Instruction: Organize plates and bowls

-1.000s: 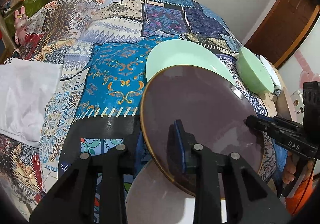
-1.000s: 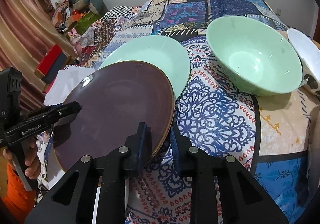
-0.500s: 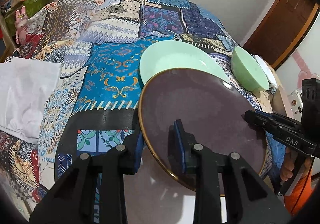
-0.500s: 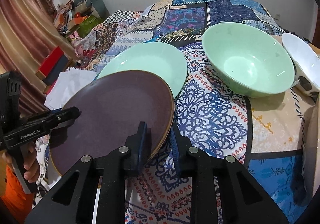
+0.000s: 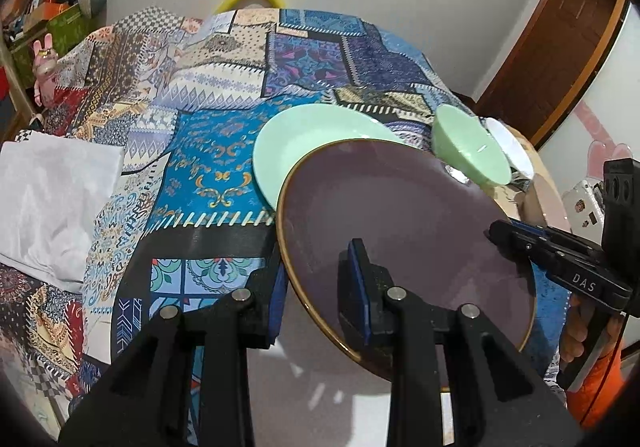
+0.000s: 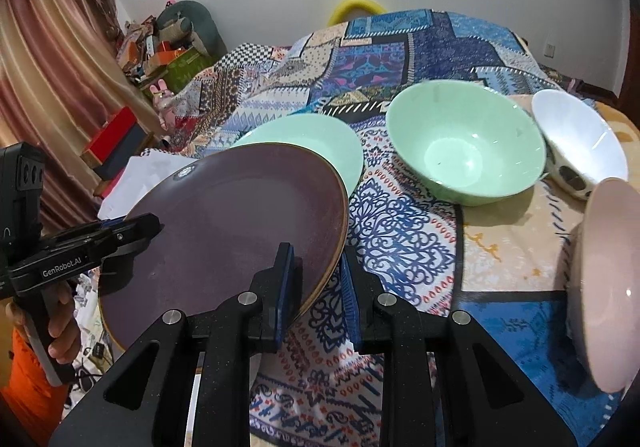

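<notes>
A large dark purple plate (image 5: 400,215) with a gold rim is held in the air between both grippers. My left gripper (image 5: 316,287) is shut on its near edge. My right gripper (image 6: 316,287) is shut on the opposite edge of the purple plate (image 6: 240,215). A mint green plate (image 5: 312,135) lies on the cloth just beyond it and also shows in the right wrist view (image 6: 320,139). A mint green bowl (image 6: 464,143) and a white bowl (image 6: 580,139) stand to the right. A pink bowl (image 6: 608,279) is at the far right edge.
A patchwork tablecloth (image 5: 216,95) covers the table. A white plate (image 5: 320,387) lies under the purple plate at the near edge. A white cloth (image 5: 52,199) lies at the left. Clutter and a curtain (image 6: 48,79) stand beyond the table's left side.
Both grippers have lifted the purple plate higher and pulled it back toward the near edge. More of the green plate and the pink bowl have come into view.
</notes>
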{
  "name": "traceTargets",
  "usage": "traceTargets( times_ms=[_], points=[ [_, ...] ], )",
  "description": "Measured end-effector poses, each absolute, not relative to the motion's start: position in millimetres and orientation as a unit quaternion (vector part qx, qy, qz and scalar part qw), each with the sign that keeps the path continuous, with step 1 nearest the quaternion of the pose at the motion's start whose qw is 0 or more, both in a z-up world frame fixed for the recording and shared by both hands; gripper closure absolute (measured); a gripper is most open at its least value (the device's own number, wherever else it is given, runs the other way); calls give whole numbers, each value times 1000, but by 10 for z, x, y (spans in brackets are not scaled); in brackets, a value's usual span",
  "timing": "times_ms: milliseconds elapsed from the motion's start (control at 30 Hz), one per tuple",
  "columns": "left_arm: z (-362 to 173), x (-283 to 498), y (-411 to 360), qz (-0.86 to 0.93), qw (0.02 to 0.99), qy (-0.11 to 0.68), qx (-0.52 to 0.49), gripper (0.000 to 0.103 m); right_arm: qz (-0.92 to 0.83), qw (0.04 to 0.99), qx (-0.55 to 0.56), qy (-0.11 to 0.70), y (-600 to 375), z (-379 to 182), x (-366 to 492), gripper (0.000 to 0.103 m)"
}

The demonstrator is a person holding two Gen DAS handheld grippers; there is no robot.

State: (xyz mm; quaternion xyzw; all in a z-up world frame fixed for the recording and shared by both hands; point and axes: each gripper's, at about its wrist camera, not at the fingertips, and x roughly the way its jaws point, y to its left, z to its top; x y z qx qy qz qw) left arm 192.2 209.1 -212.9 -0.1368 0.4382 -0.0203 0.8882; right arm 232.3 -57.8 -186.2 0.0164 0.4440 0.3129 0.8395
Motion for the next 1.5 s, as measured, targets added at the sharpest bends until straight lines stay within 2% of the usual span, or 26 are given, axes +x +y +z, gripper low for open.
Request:
traceTargets(
  times_ms=[367,767,1500],
  points=[
    [-1765,1683,1713,-36,900,418,-120,74,306,854,24,420,-875,-1600,2130,82],
    [-1623,1477,1250,-57,898,421,-114,74,293,864,32,409,-1306,-1535,1928,82],
    [-1992,1464,574,-76,883,449,-114,74,265,861,42,431,-1936,-1910,1788,82]
  ],
)
